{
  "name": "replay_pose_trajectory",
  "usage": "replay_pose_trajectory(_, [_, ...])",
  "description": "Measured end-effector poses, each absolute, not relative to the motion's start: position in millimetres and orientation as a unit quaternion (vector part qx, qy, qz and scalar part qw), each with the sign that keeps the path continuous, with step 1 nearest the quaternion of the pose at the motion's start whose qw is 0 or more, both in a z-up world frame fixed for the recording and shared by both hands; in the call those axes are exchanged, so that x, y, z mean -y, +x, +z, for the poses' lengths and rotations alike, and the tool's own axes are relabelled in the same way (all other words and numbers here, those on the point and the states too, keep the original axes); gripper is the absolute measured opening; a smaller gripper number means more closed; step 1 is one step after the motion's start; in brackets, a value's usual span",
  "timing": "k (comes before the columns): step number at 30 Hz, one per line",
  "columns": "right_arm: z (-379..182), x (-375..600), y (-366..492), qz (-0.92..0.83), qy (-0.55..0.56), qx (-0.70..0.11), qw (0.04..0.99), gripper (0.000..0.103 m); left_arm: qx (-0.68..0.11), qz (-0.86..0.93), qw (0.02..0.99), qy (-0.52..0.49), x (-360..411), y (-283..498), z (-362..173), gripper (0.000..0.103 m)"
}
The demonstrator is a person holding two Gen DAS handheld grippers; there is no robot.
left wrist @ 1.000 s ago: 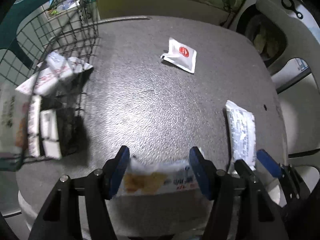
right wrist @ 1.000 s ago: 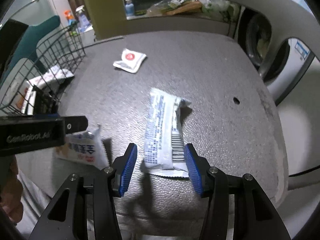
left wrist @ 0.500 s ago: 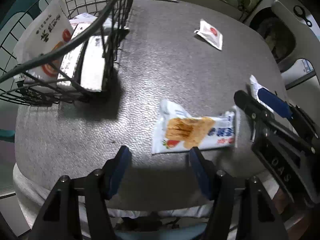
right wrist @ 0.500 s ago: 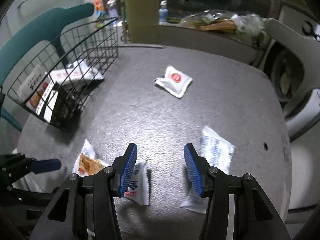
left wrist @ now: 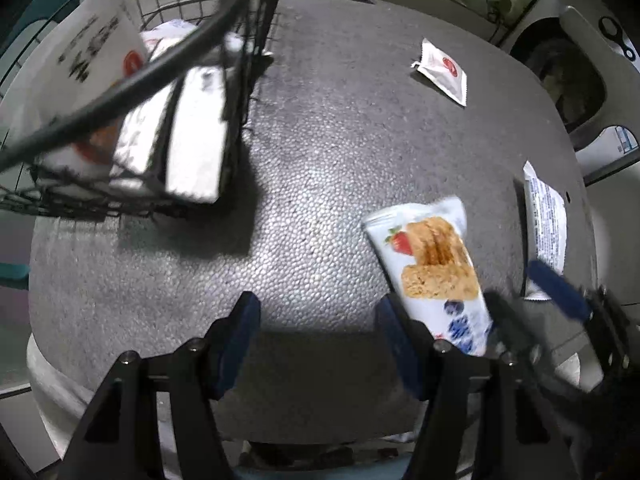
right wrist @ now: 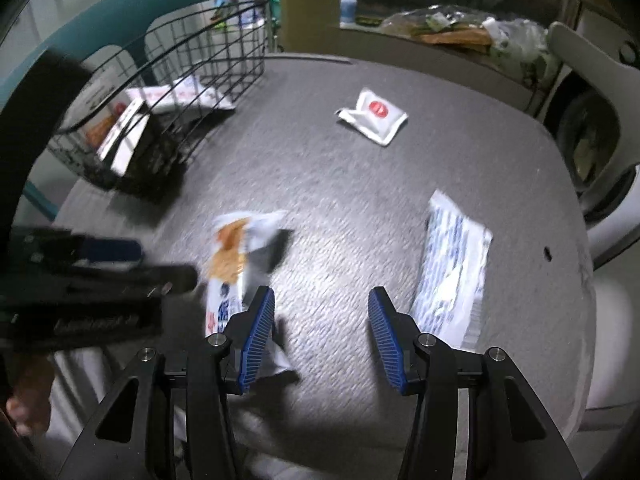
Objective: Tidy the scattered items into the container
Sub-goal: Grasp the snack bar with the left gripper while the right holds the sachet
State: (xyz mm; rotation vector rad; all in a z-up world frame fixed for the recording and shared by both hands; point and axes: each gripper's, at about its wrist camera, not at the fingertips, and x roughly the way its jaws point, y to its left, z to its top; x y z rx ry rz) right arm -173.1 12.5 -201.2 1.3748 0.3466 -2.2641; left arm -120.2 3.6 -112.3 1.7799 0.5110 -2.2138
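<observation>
Left wrist view: my left claw (left wrist: 316, 332) gapes, gripping nothing — biscuit packet (left wrist: 436, 272) lies near right on the bench (left wrist: 340, 140), wire basket (left wrist: 132, 80) far left. Right wrist view: my right claw (right wrist: 322, 334) is apart — blue-print packet (right wrist: 452, 268) right, red-dot sachet (right wrist: 374, 116) far.

2 hand-held grippers, both with jaws apart

The black left gripper with blue pads (left wrist: 316, 336) holds nothing; the matching black right gripper with blue ribbed pads (right wrist: 322, 334) likewise grips nothing.
</observation>
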Motion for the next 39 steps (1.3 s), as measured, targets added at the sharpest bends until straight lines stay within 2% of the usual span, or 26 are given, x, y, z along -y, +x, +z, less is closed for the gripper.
replay_pose_trajectory(5, [-200,-15,-163,-0.826,0.499,-0.122,0.232,0.049,-0.162,-0.765,0.122,0.611,-11,-126,-107,0.068])
replay_pose_trajectory(12, [-175,-65,-184,-0.855,0.484,-0.07,0.172,0.049,-0.186,-0.775,0.105,0.595,-16,-117,-84,0.068])
replay_pose_trajectory(18, [-186,-89,-205,-0.853,0.501,-0.05,0.142,0.049,-0.169,-0.775,0.08,0.604,-46,-131,-82,0.071])
replay_pose_trajectory(28, [-212,-90,-226,-0.841,0.519,-0.015,0.153,0.049,-0.177,-0.772,0.067,0.607,-53,-153,-91,0.074])
replay_pose_trajectory(39, [-222,-80,-230,-0.837,0.525,-0.022,0.152,0.049,-0.173,-0.762,0.072,0.62,-49,-153,-100,0.074])
